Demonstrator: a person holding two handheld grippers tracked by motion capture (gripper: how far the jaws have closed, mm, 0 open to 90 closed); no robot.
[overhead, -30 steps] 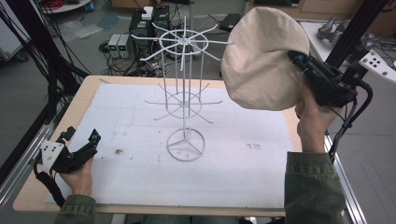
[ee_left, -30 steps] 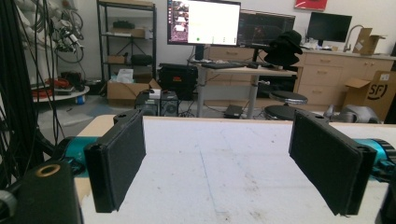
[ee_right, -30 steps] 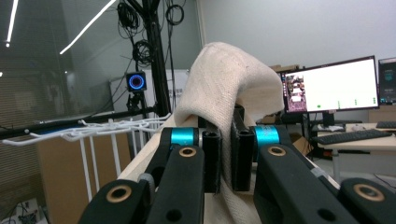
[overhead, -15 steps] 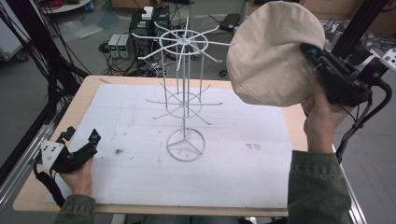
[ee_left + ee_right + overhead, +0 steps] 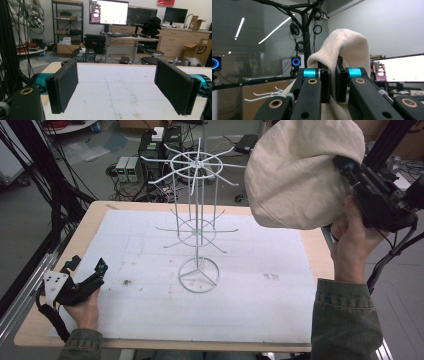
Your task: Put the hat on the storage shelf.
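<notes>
A cream cloth hat hangs in the air at the upper right, held by its edge in my right gripper. In the right gripper view the black jaws are shut on a fold of the hat, with my right gripper pinching the fabric. A white wire rack with radiating hooks stands on the table's middle, to the left of the hat. My left gripper rests at the table's front left, open, with nothing between its pads.
A white sheet covers the wooden table. Behind the table lie cables and electronics boxes on the floor. Black frame posts rise at the right. Monitors and desks stand farther off.
My right hand has lifted the hat higher and slightly to the right. The left hand and the rack have not moved.
</notes>
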